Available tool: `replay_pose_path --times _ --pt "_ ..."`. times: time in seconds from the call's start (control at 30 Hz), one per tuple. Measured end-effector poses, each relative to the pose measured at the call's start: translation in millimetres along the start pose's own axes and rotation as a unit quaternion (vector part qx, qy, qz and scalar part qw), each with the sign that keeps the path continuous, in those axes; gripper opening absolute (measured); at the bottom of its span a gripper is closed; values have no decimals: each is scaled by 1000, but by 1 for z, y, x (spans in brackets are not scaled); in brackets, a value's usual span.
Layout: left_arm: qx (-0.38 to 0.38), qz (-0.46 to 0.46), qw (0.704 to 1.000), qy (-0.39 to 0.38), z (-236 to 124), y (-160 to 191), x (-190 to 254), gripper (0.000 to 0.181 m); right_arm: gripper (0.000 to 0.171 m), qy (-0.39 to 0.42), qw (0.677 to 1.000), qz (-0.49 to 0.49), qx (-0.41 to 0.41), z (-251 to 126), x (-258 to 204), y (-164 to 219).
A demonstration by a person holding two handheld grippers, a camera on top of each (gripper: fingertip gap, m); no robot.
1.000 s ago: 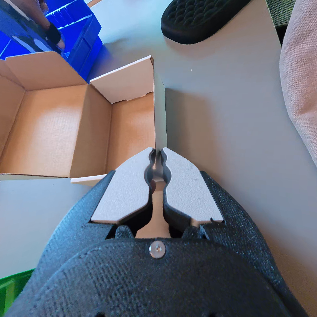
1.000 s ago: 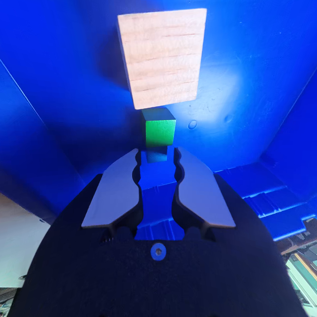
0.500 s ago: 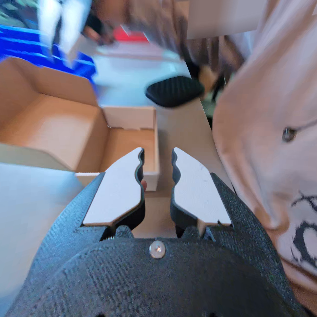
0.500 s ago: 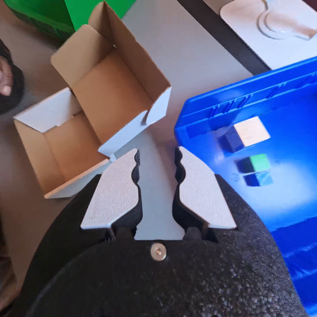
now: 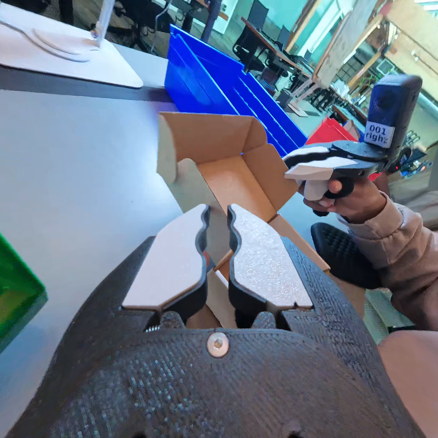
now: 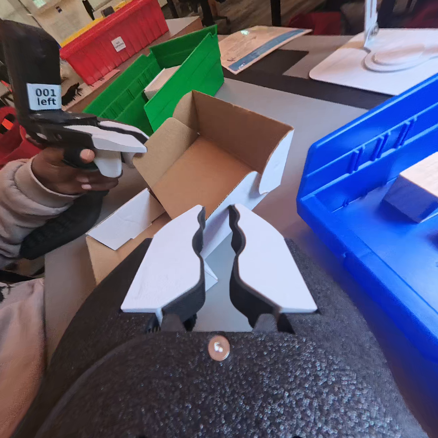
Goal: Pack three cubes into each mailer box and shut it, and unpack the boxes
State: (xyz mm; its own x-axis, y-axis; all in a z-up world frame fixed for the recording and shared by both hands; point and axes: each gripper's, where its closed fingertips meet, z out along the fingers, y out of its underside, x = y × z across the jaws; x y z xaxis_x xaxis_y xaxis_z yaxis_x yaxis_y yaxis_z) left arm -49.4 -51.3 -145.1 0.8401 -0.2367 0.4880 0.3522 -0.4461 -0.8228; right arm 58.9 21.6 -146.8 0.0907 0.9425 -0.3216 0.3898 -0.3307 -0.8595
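Observation:
An open cardboard mailer box [image 5: 232, 184] lies on the grey table, lid flap raised; it also shows in the right wrist view [image 6: 208, 170]. My left gripper [image 5: 218, 208] is open and empty, just above the box's near end. A small red bit [image 5: 206, 258] shows between its fingers; I cannot tell what it is. My right gripper [image 6: 215, 208] is open and empty, over the table between the box and a blue bin [image 6: 355, 189]. A wooden block [image 6: 422, 175] lies in that bin. Each gripper shows in the other's view, the right [image 5: 305, 161] and the left [image 6: 118, 139].
A green bin [image 6: 177, 78] stands beyond the box, a red bin [image 6: 113, 42] behind it. A white monitor base [image 6: 379, 61] sits at the back. A black padded rest [image 5: 339, 248] lies beside the box. The blue bin [image 5: 213, 90] stands close behind the box. Some 15 cm of space lies between my two pairs of fingers. The wooden block [image 6: 422, 175] lies some 15 cm from my right tips, 25 cm from my left tips.
My left gripper opened, letting go of the box wall, and rose. My right gripper pulled out of the blue bin to the table beside the box. Both views tilted up.

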Motion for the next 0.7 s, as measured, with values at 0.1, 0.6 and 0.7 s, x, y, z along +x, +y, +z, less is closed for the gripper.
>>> replay_pose_path --times 0.1,0.6,0.7 --pt "11 76 997 26 -9 5 21 14 18 22 994 -105 36 -7 -15 0" --pt "-62 391 904 161 -88 72 69 25 41 -66 933 -342 -90 -86 -71 83" --pt "-31 443 891 94 -87 42 58 41 56 -18 902 -421 -88 -89 -68 64"
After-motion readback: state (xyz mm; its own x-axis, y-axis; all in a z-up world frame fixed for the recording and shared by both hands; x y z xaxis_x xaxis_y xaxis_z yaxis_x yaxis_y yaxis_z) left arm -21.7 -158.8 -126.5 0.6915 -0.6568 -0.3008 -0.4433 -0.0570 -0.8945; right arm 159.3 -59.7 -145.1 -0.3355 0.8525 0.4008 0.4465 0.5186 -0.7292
